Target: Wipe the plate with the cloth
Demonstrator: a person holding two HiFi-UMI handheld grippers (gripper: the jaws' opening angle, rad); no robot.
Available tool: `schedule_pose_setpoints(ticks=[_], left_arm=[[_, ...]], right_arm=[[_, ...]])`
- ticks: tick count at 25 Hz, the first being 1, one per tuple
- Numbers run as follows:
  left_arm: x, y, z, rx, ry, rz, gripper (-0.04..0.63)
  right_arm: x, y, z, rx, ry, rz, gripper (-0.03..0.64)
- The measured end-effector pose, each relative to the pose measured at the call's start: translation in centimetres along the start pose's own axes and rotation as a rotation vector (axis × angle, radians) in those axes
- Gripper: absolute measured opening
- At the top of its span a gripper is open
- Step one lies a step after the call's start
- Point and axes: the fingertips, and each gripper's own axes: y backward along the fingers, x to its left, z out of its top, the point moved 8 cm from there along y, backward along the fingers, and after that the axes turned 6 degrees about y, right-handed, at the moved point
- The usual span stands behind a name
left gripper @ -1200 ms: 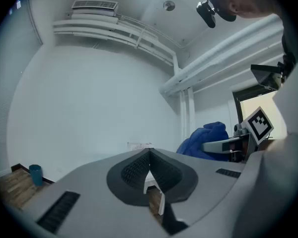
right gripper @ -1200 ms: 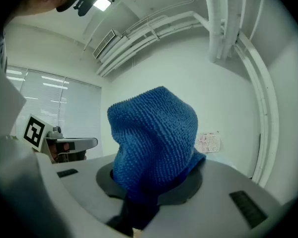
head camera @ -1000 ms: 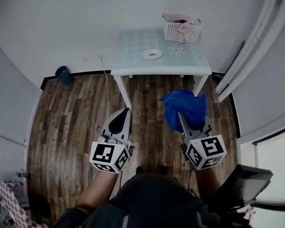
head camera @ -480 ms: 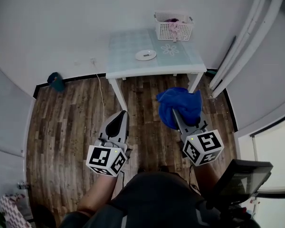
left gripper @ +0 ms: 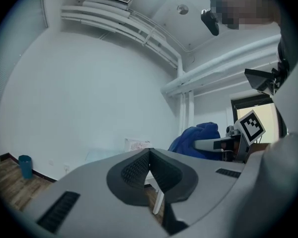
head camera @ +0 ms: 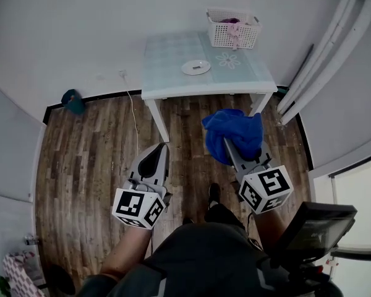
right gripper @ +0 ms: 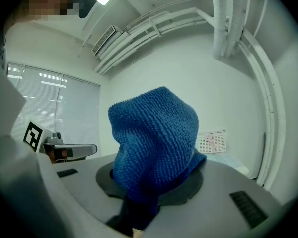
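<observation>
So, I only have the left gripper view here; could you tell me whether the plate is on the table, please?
Observer: Yes. The head view shows a white plate lying on the table, a little nearer us than the white basket.
Operator: Thank you. Is the cloth properly gripped?
Observer: The right gripper view shows the right gripper shut on the blue cloth, which bunches up above the jaws.
Operator: And are we at the table yet?
Observer: No. In the head view the left gripper and the right one are both over the wooden floor, short of the table's near edge.
</observation>
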Motion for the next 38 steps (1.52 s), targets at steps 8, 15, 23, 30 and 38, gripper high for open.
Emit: schedule_pose_setpoints(ticks=[8,15,23,30,38], left_arm=[[2.7,-6.5,1.0,0.004,-0.027,0.072,0.009],[3.6,-15.5,2.3,0.021,-0.060,0.111,0.009],[4.8,-23.1,2.3,0.046,-0.087,0.169,0.009],[7.4,-27.1,2.2,0.070,-0.052,0.197,0.009],[14.1,-31.2,2.2,0.074,-0.019,0.131,0.009]], right_arm=[[-5.0,-6.4,0.1,-0.014,-0.009,0.041,0.110],[-12.4,-12.1,0.4,-0.016,-0.029,0.079,0.110],[-18.9,-17.1,0.4,-0.026,-0.043,0.113,0.110],[-22.3,-21.7,-0.4,0.010,-0.058,0.110,0.110],[-22.2,-28.7,-0.7,0.041,-0.049,0.062,0.110]])
